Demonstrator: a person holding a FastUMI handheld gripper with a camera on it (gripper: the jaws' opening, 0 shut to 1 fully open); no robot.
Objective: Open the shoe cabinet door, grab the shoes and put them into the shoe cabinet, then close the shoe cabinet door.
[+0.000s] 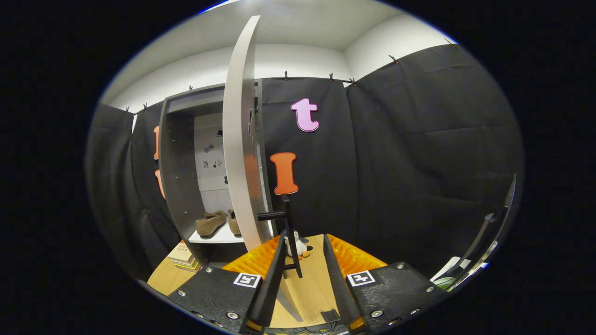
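Note:
The grey shoe cabinet stands open beyond my fingers to the left. Its pale door is swung out and seen almost edge-on. A pair of brown shoes rests on the white shelf inside. The door's black bar handle sticks out towards me and stands between my fingers, close to the left fingertip. My gripper is open; the right finger is well apart from the bar.
A small penguin toy sits on the wooden tabletop just ahead of the fingers. A stack of books lies by the cabinet's foot. A dark slanted frame leans at the far right.

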